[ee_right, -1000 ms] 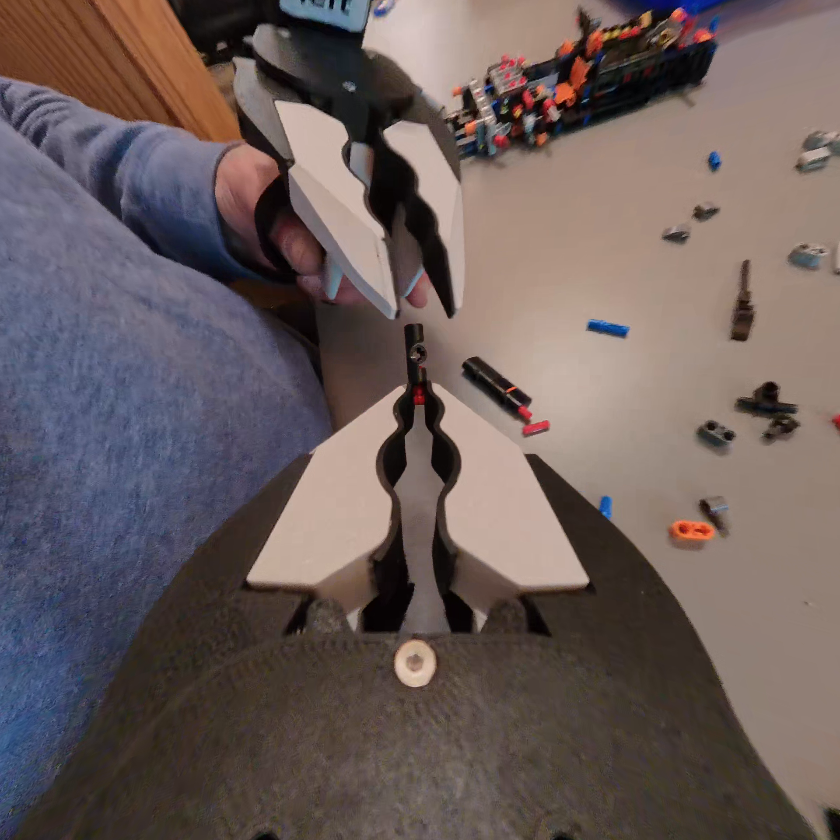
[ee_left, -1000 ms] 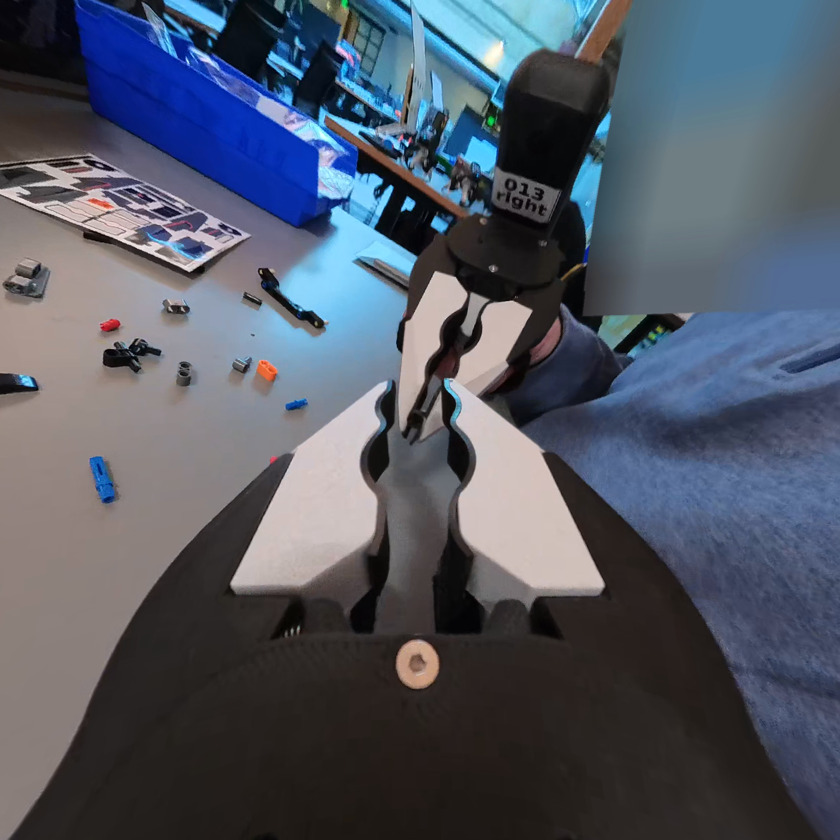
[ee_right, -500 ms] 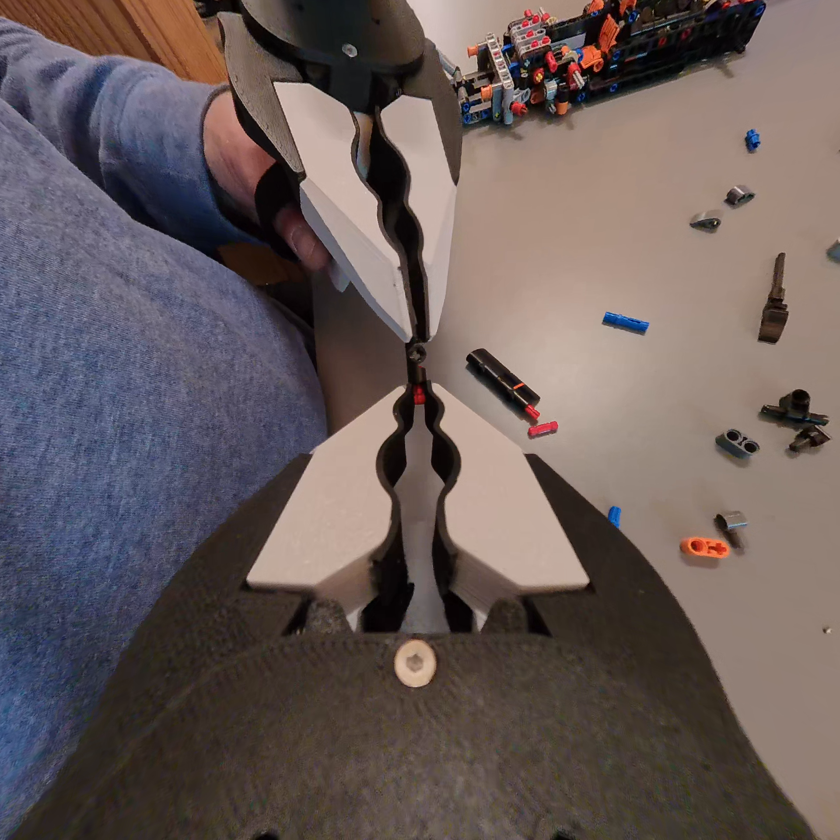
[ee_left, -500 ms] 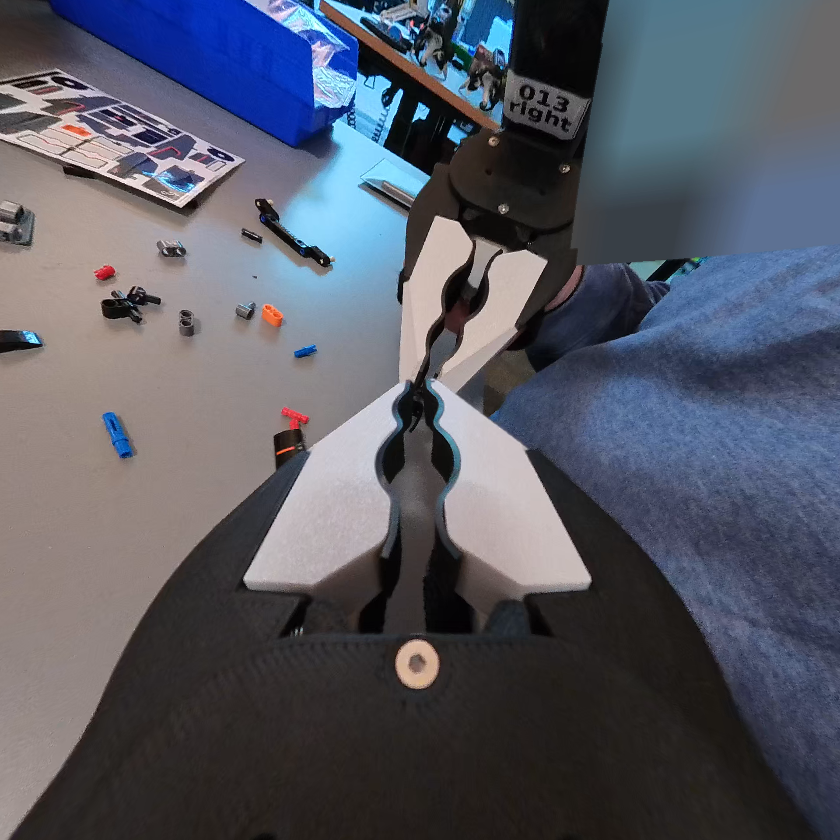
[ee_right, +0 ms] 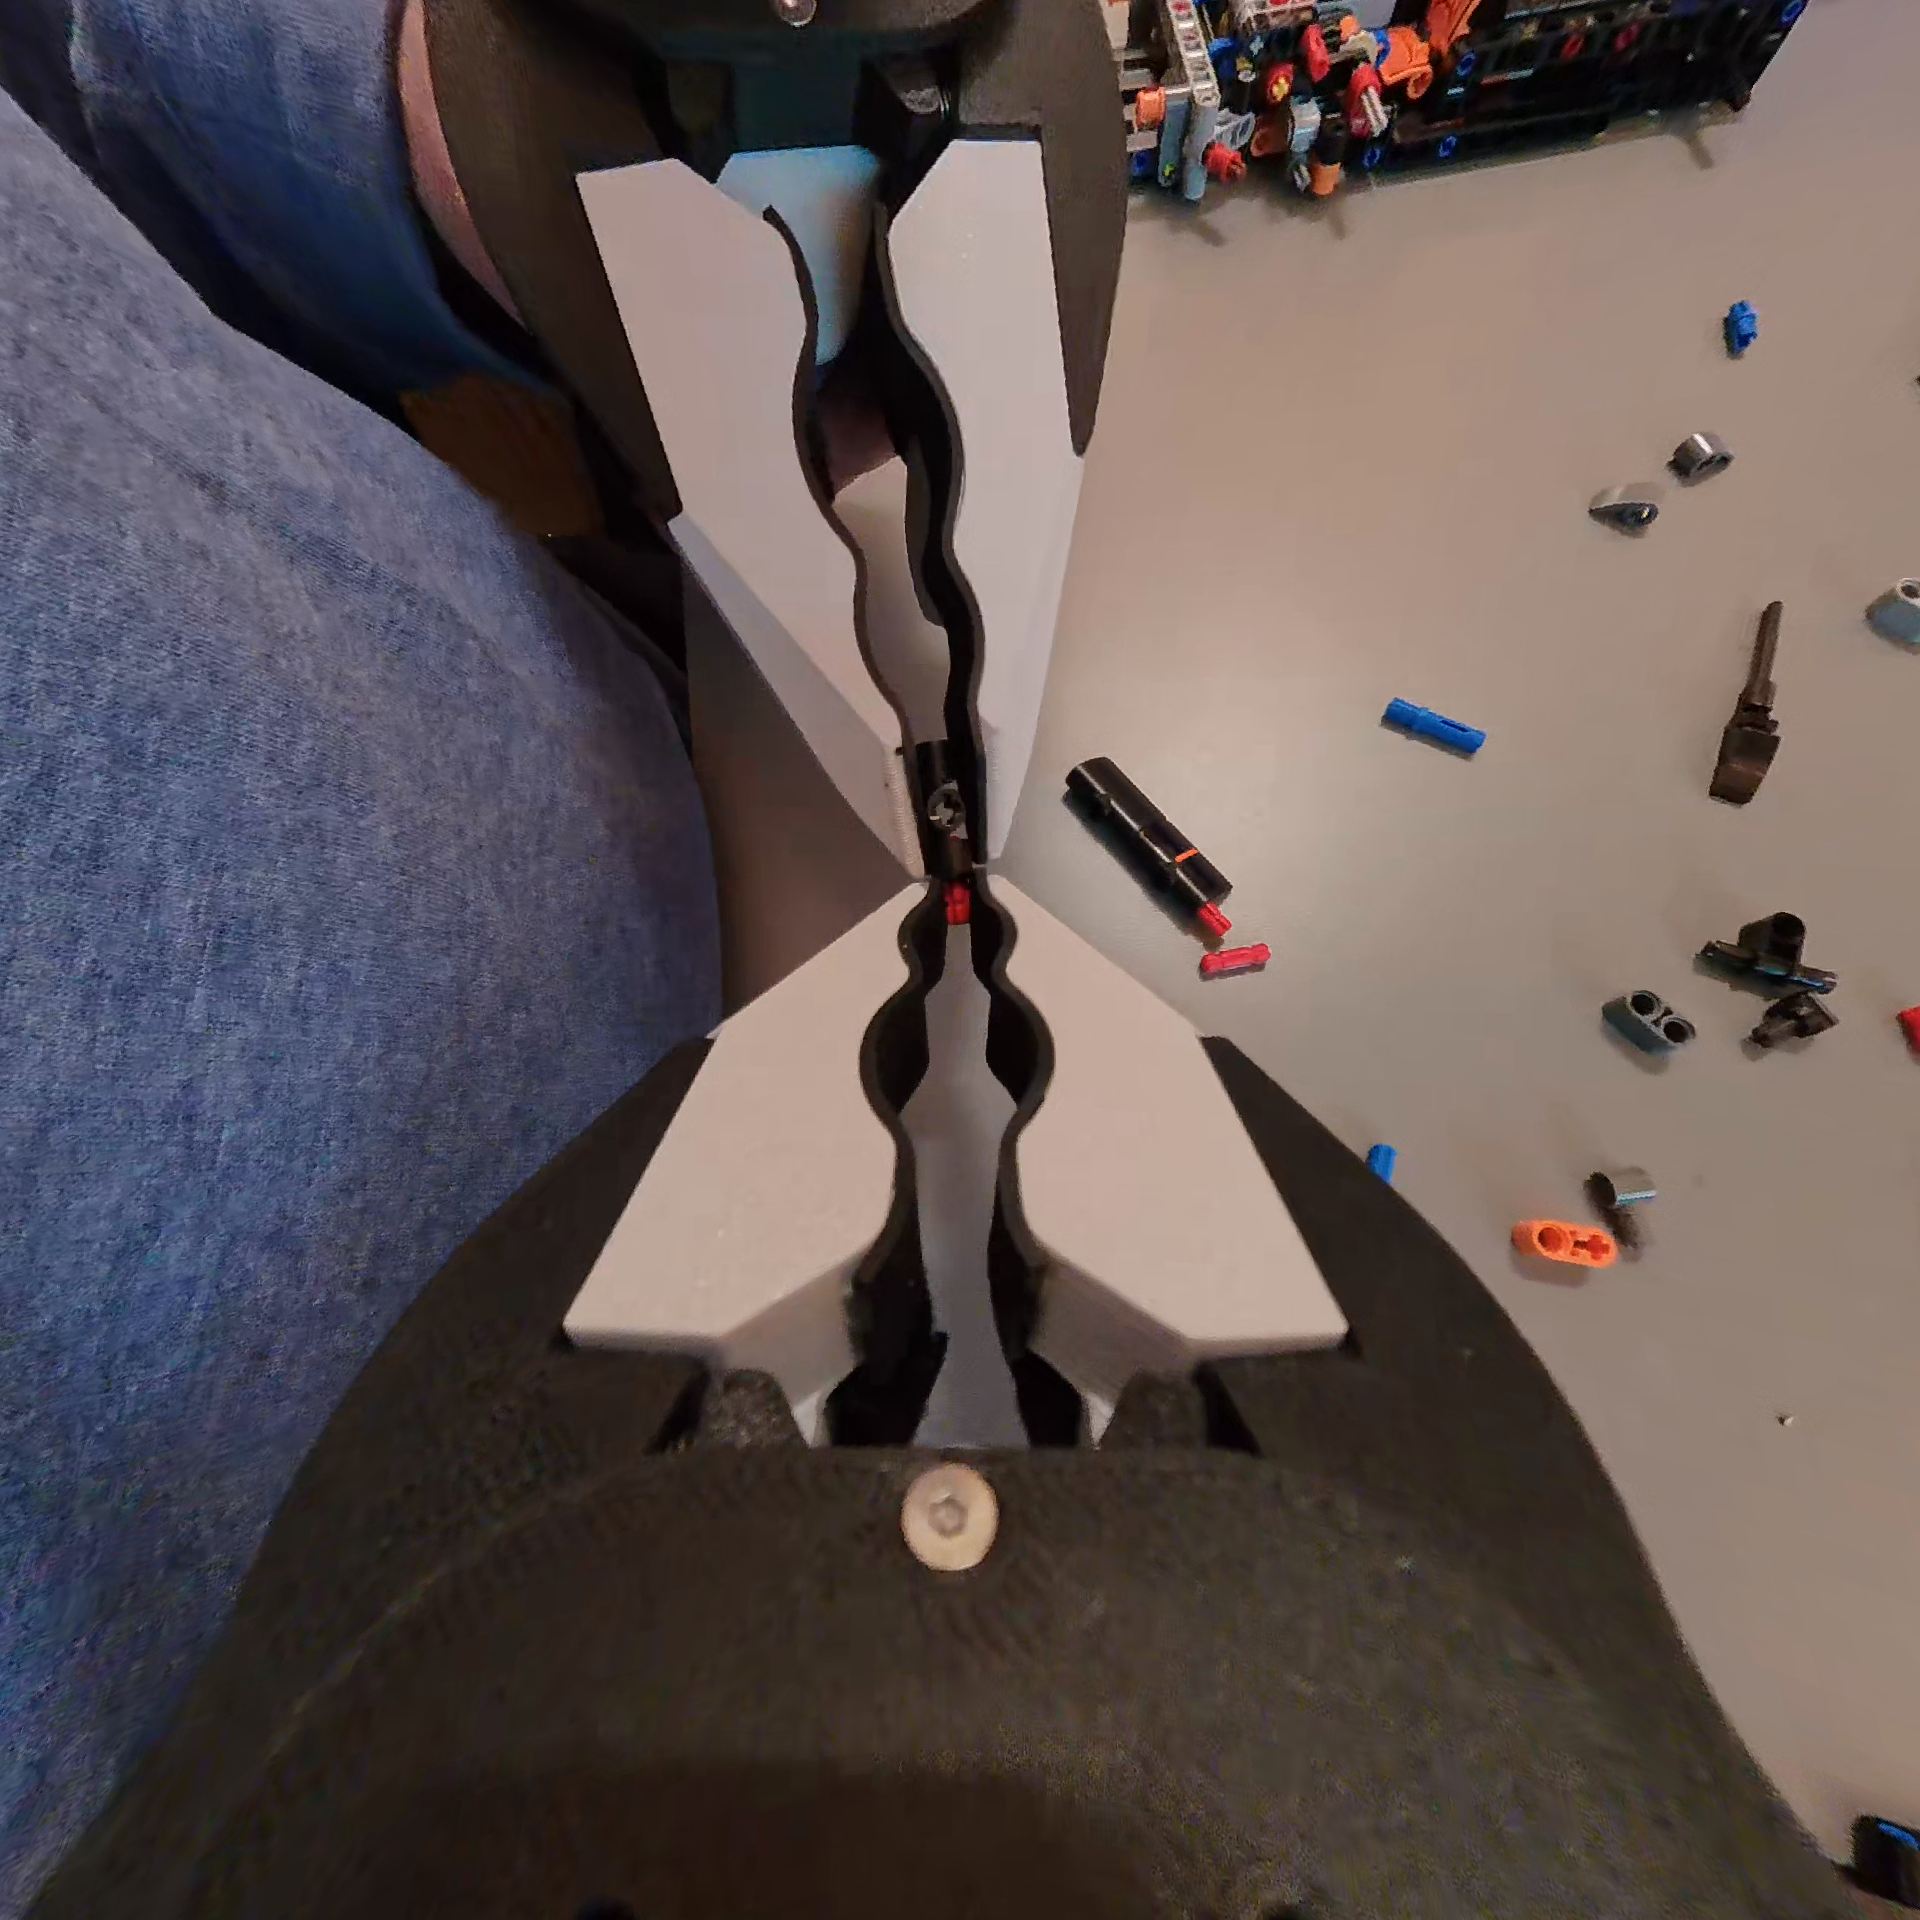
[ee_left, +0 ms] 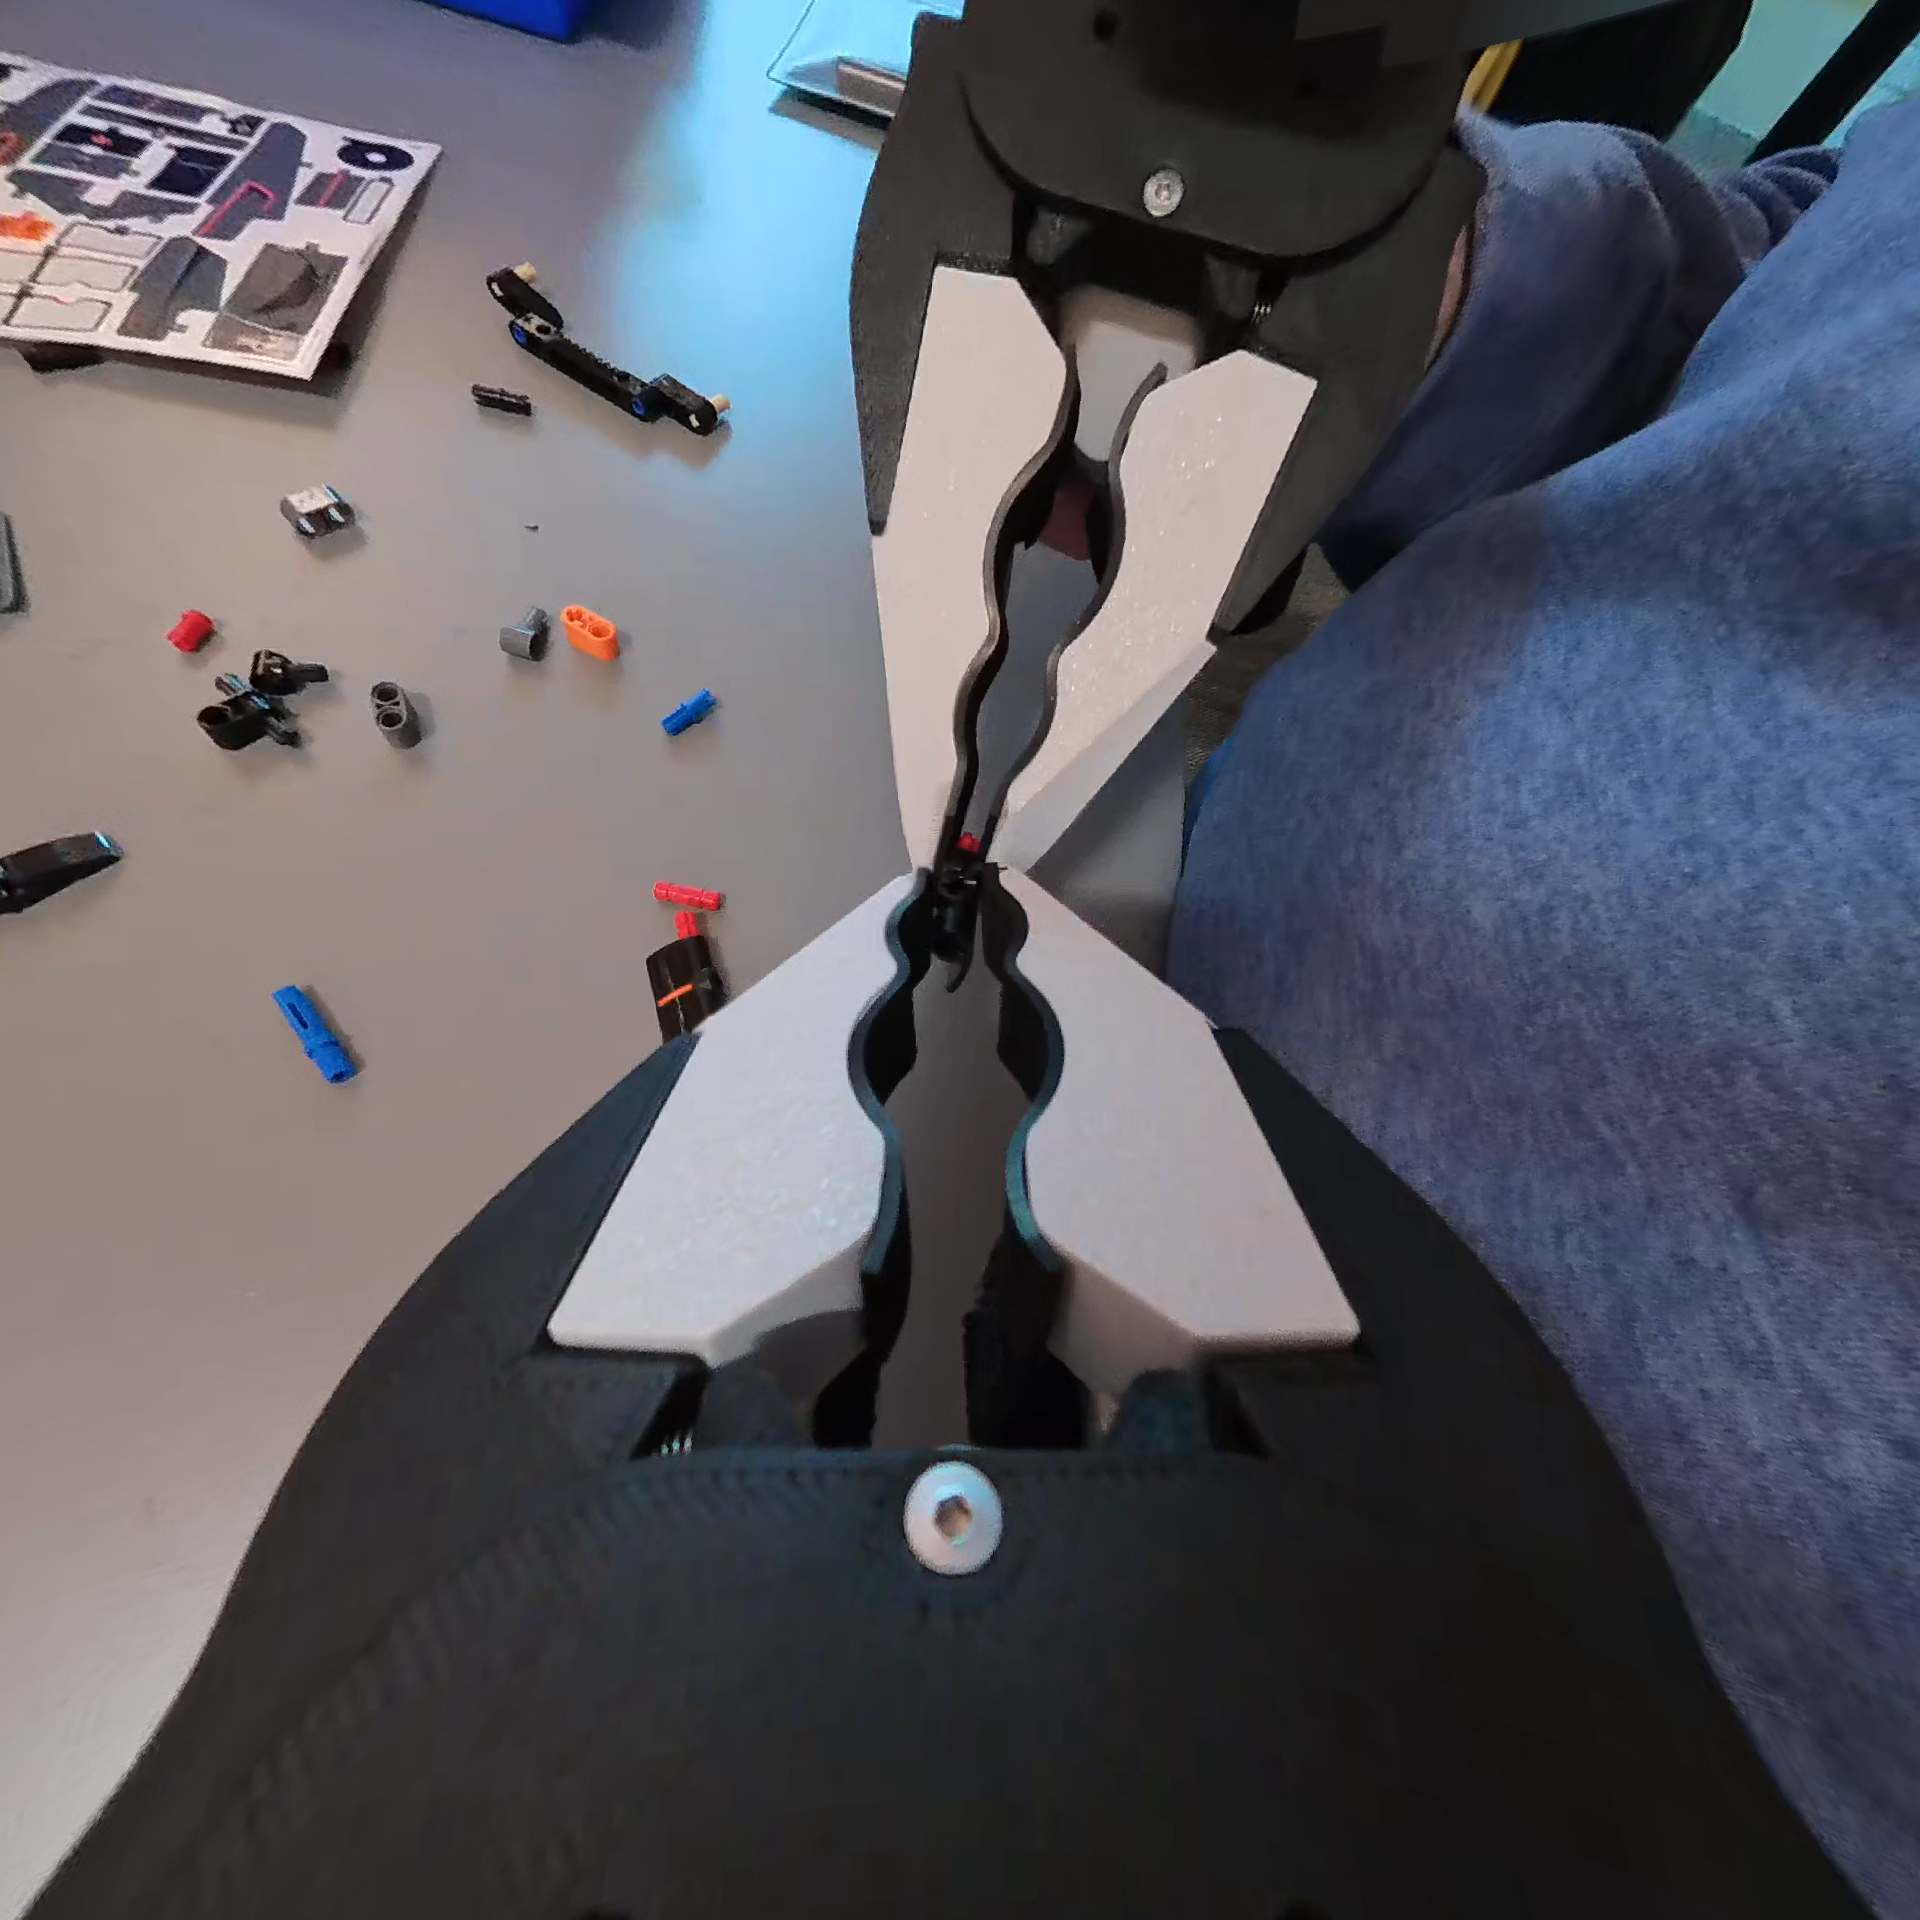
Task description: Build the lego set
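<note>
A small black connector [ee_right: 945, 805] with a red pin [ee_right: 956, 902] is held in the air between both grippers, which meet tip to tip. In the right wrist view my right gripper [ee_right: 956, 896] is shut on the red pin end. The left gripper [ee_right: 948, 831] comes in from above and is shut on the black connector. In the left wrist view my left gripper [ee_left: 951, 920] grips the black connector [ee_left: 951, 914], and the right gripper [ee_left: 966, 847] holds the red pin [ee_left: 968, 844] from above.
Loose pieces lie on the grey table: a black cylinder with a red tip [ee_right: 1148, 842], a blue pin [ee_right: 1434, 724], an orange piece [ee_right: 1564, 1242]. A partly built model [ee_right: 1455, 83] stands at the far edge. A sticker sheet [ee_left: 197, 208] lies far left. Blue clothing [ee_left: 1558, 935] fills one side. The grippers are tip to tip, or close to it.
The left gripper was open and apart from the piece; it has moved in to meet the right gripper and shut on the black connector. The right gripper kept its hold.
</note>
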`<action>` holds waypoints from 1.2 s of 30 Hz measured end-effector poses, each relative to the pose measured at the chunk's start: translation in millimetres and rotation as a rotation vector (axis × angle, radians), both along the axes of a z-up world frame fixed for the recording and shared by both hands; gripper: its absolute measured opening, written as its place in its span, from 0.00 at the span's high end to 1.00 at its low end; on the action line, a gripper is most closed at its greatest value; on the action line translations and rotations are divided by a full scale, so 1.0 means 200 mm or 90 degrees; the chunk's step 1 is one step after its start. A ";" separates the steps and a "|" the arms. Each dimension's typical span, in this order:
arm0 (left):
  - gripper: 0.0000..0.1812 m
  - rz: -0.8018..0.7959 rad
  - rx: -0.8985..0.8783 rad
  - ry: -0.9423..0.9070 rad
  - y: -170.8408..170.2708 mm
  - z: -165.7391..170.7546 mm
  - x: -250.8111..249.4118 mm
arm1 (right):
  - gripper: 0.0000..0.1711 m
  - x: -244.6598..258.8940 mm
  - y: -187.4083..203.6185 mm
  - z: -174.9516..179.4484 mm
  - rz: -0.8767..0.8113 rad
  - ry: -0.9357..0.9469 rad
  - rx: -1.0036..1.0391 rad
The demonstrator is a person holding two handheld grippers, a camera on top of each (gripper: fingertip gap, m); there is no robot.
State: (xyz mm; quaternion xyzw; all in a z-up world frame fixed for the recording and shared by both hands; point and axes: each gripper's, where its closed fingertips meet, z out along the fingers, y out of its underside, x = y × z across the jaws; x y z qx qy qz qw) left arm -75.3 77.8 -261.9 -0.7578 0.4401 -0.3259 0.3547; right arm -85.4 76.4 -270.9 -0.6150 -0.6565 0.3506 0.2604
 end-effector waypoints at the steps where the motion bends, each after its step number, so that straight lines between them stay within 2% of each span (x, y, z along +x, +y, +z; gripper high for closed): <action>1: 0.97 -0.001 0.005 0.005 -0.01 0.00 0.00 | 0.99 0.00 0.00 0.00 0.001 0.001 0.005; 7: 0.97 -0.022 0.046 0.055 -0.05 0.00 -0.01 | 0.99 0.00 -0.03 0.00 0.018 -0.005 0.096; 13: 0.97 -0.022 0.079 0.058 -0.03 0.05 0.00 | 1.00 0.01 -0.02 0.05 0.010 0.019 0.119; 23: 0.97 -0.040 0.129 0.085 -0.03 0.14 0.03 | 0.99 0.04 -0.02 0.15 0.011 0.088 0.069; 31: 0.97 -0.056 0.109 0.056 -0.03 0.21 0.06 | 0.99 0.07 -0.02 0.22 0.017 0.118 0.075; 33: 0.97 -0.008 0.130 0.069 0.04 0.25 -0.03 | 1.00 0.16 0.10 0.12 -0.026 0.055 0.118; 34: 0.97 0.041 0.112 0.027 0.10 0.32 -0.13 | 1.00 0.20 0.13 0.13 -0.046 0.079 0.064; 35: 0.97 0.045 0.096 -0.006 0.11 0.37 -0.18 | 1.00 0.20 0.12 0.17 -0.036 0.111 0.029; 36: 0.97 0.023 0.109 0.037 0.09 0.34 -0.17 | 1.00 0.18 0.09 0.19 -0.015 0.104 0.056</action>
